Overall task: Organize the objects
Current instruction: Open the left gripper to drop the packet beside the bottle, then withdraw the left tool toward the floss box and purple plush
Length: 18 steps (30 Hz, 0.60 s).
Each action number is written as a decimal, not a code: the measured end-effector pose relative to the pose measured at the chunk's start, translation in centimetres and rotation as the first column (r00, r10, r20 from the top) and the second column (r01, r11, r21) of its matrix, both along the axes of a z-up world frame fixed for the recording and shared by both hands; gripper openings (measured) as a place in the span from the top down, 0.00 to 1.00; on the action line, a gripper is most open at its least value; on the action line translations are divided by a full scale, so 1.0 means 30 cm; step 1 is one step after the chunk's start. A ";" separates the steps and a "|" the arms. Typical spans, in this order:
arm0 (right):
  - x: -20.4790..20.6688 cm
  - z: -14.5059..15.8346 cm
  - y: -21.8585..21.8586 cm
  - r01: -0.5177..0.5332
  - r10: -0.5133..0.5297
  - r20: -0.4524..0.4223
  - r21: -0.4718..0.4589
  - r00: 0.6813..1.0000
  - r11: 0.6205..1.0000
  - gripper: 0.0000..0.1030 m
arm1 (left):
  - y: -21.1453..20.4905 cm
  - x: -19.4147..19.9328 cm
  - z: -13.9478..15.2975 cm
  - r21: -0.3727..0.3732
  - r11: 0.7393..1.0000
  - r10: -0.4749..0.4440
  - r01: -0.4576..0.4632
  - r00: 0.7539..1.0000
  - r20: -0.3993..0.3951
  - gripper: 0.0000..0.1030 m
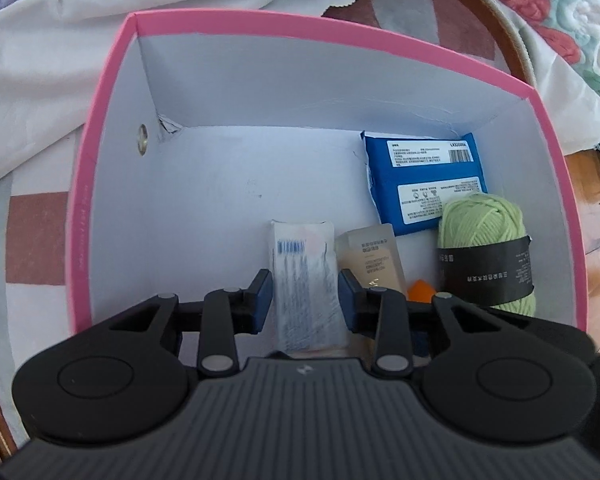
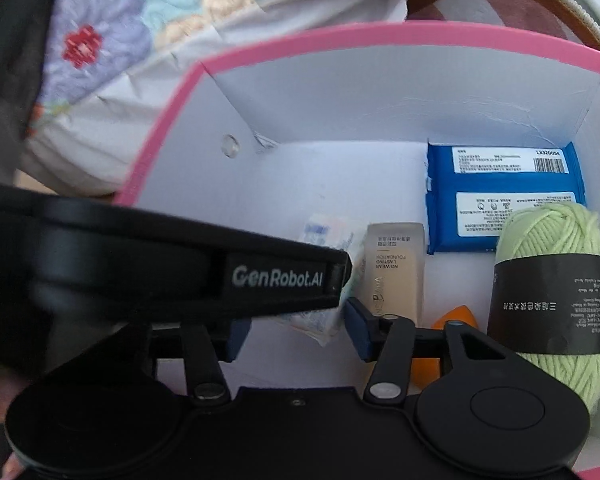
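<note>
The left gripper point(image 1: 305, 300) has its jaws clenched on a white packet point(image 1: 306, 280) with blue print, held low inside the pink box point(image 1: 100, 168); the packet's long axis runs near to far. The right gripper point(image 2: 296, 332) hangs released, nothing between its jaws. Just right of the packet lies a beige tube point(image 1: 374, 258) reading "NO WEAR LASTING FOUNDATION", pointing the same way, with an orange piece point(image 1: 418, 292) near it. Further right stand green yarn point(image 1: 484, 248) in a black band and, far right against the wall, a blue pack point(image 1: 424, 184) marked "LX320054". The box's left half lies open. The left gripper's body reads "GenRobot.AI".
</note>
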State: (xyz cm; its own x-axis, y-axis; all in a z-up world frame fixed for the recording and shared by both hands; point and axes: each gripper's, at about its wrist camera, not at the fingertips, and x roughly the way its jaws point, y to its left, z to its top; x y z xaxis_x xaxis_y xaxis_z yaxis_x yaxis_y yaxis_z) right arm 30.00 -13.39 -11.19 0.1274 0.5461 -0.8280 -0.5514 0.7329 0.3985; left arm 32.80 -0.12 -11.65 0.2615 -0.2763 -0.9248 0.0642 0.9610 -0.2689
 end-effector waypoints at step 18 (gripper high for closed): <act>-0.162 0.337 -0.247 -0.176 0.161 0.206 0.055 0.965 0.983 0.42 | -0.075 -0.170 0.339 0.074 0.997 -0.020 0.011 0.993 0.118 0.64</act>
